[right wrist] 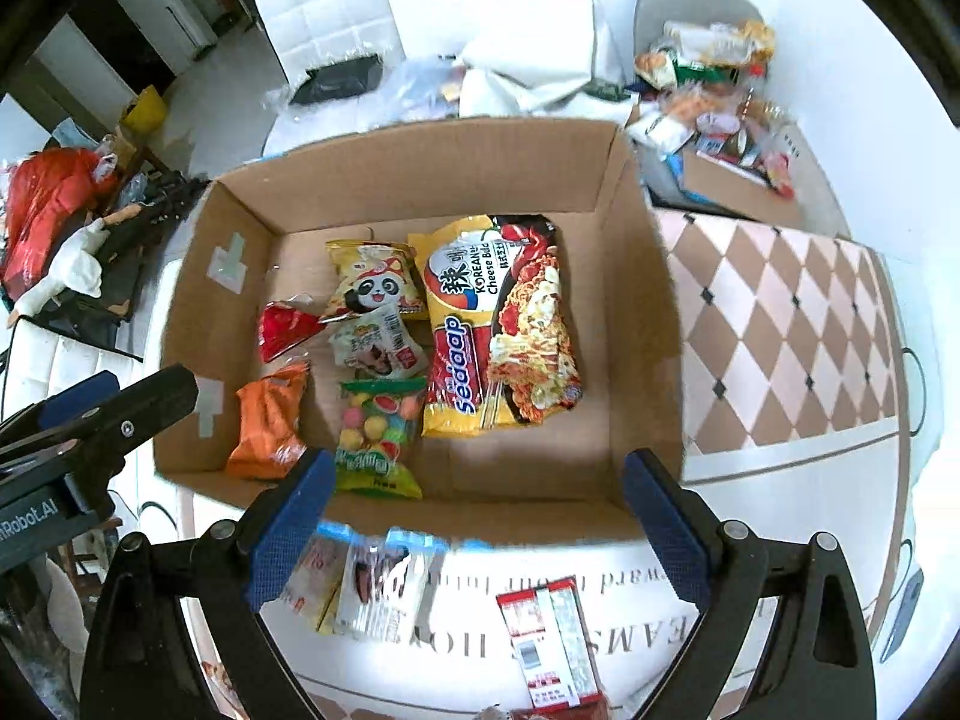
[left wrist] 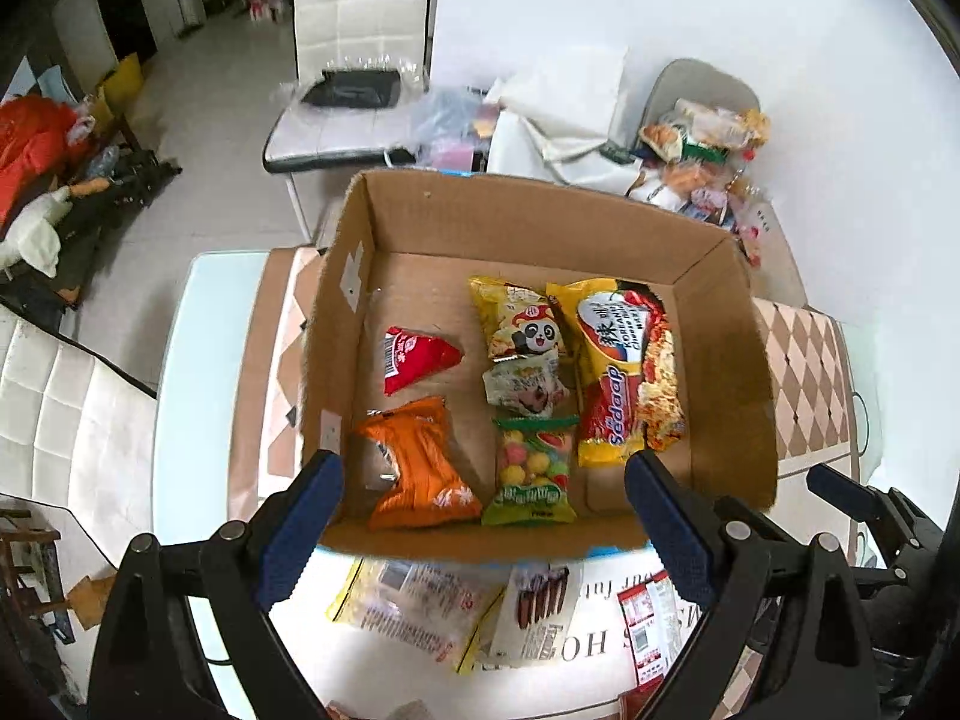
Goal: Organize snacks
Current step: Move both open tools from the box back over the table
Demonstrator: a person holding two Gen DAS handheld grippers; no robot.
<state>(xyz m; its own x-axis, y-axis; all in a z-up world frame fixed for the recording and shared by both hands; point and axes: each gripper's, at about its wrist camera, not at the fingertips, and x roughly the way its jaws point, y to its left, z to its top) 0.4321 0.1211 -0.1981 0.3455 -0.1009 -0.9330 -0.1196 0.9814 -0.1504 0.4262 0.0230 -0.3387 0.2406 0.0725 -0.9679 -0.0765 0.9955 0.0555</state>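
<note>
An open cardboard box (left wrist: 510, 216) (right wrist: 420, 168) stands on the table and holds several snack packs. Inside lie a yellow-red noodle pack (left wrist: 624, 372) (right wrist: 498, 324), a panda bag (left wrist: 522, 318) (right wrist: 372, 282), a red triangular pack (left wrist: 414, 357) (right wrist: 282, 330), an orange pack (left wrist: 420, 462) (right wrist: 267, 420), a candy-ball bag (left wrist: 531, 471) (right wrist: 375, 432) and a small white pack (left wrist: 522, 384) (right wrist: 375, 345). My left gripper (left wrist: 483, 522) hovers open above the box's near edge, nothing between its fingers. My right gripper (right wrist: 477, 531) also stands open and empty above the near rim. Loose packets (left wrist: 414, 612) (right wrist: 549, 642) lie in front of the box.
A second box heaped with snacks (left wrist: 708, 150) (right wrist: 720, 102) stands at the back right. White chairs (left wrist: 360, 18) (right wrist: 324, 12) stand behind the table, another chair (left wrist: 54, 408) at left. A checked cloth (left wrist: 804, 372) (right wrist: 780, 324) lies beside the box. Clutter covers the floor at left.
</note>
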